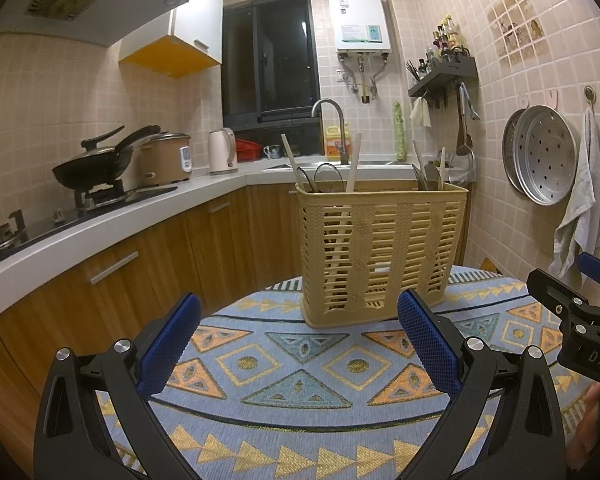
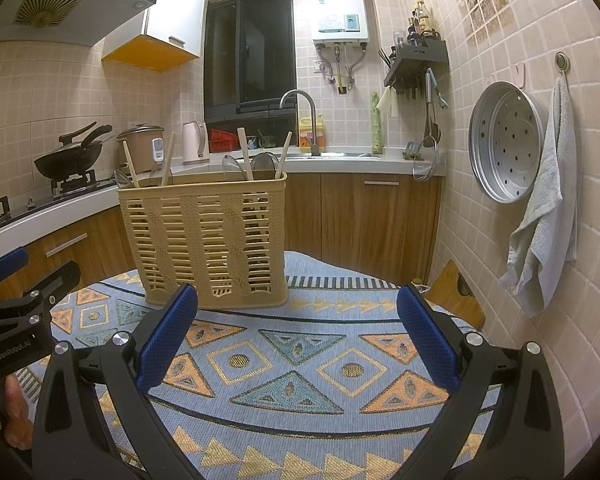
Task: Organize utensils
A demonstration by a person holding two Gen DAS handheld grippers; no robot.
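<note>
The beige slatted utensil basket (image 1: 382,254) stands upright on the bench, on a blue cloth with orange and yellow triangles (image 1: 300,364), and everything here sits in relation to it. Both tools hang back on the near side of the basket, touching nothing: the left tool (image 1: 300,344) faces it squarely, the right tool (image 2: 298,340) is off toward its right end. Each has its blue pads spread wide and empty, released, which to my eye suits a pause either before a reach or after the sorting is done.

The basket looks already sorted. At its left end pale wooden handles (image 1: 320,168) lean up with dark rounded utensil heads between them; at its right end another cluster (image 1: 430,172) stands the same way. Through the slats the middle looks empty. No loose utensil lies on the cloth around the basket, so I judge little is left to do.
</note>
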